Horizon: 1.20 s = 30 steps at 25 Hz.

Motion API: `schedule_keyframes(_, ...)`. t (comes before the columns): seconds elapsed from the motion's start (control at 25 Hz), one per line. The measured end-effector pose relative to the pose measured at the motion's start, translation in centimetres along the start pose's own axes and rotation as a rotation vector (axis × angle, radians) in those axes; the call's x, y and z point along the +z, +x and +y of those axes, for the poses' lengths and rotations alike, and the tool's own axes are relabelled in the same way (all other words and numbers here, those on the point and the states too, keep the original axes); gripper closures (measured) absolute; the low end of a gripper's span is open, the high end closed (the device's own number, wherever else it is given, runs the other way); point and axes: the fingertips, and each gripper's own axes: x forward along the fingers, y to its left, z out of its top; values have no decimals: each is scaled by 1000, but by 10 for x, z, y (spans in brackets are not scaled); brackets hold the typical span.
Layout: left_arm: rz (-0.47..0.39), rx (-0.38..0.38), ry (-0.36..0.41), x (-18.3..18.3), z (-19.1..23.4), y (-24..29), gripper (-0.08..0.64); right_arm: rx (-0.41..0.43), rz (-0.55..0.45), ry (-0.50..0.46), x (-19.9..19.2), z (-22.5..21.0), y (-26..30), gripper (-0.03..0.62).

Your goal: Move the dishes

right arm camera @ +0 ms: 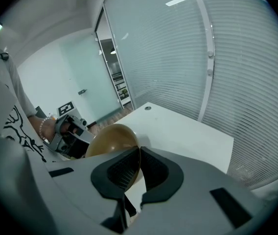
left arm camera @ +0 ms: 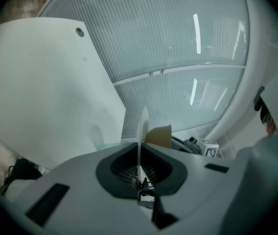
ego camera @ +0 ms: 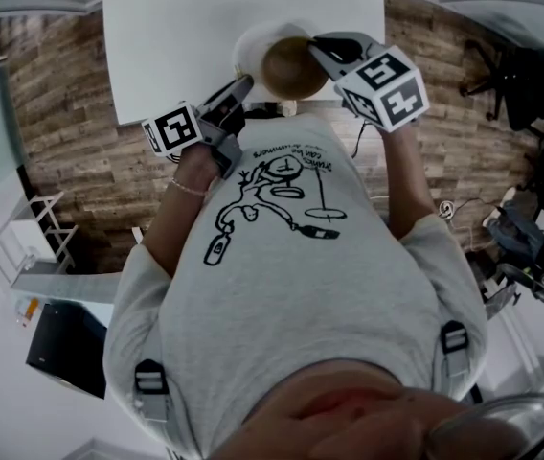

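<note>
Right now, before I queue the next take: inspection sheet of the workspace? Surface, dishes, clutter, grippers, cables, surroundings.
surface: white table, its top bare away from the dishes.
job's things: white plate and brown bowl, close together at the table's near edge; cannot tell whether they are resting or lifted.
clutter: nothing seen.
grippers: left gripper shut on the white plate's rim; right gripper shut on the brown bowl's rim.
cables: what looks like a thin lead hanging below the right gripper.
surroundings: wood floor, glass wall with blinds, black chair off to the right.
</note>
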Motion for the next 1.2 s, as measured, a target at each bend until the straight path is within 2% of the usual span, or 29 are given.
schedule_keyframes(0.28, -36, -1, 6, 8, 1, -10, 549, 0, -68, 129, -9, -11, -7, 551)
schedule_keyframes(0.6, -62, 33, 14, 17, 13, -25, 549, 6, -114, 259, -24, -20, -6, 551)
schedule_keyframes(0.84, -98, 44, 23, 37, 25, -47, 549, 15, -145, 383, -32, -14, 7, 551)
schedule_keyframes(1.2, -143, 60, 42, 46, 29, -53, 549, 11, -151, 525, -68, -12, 9, 551)
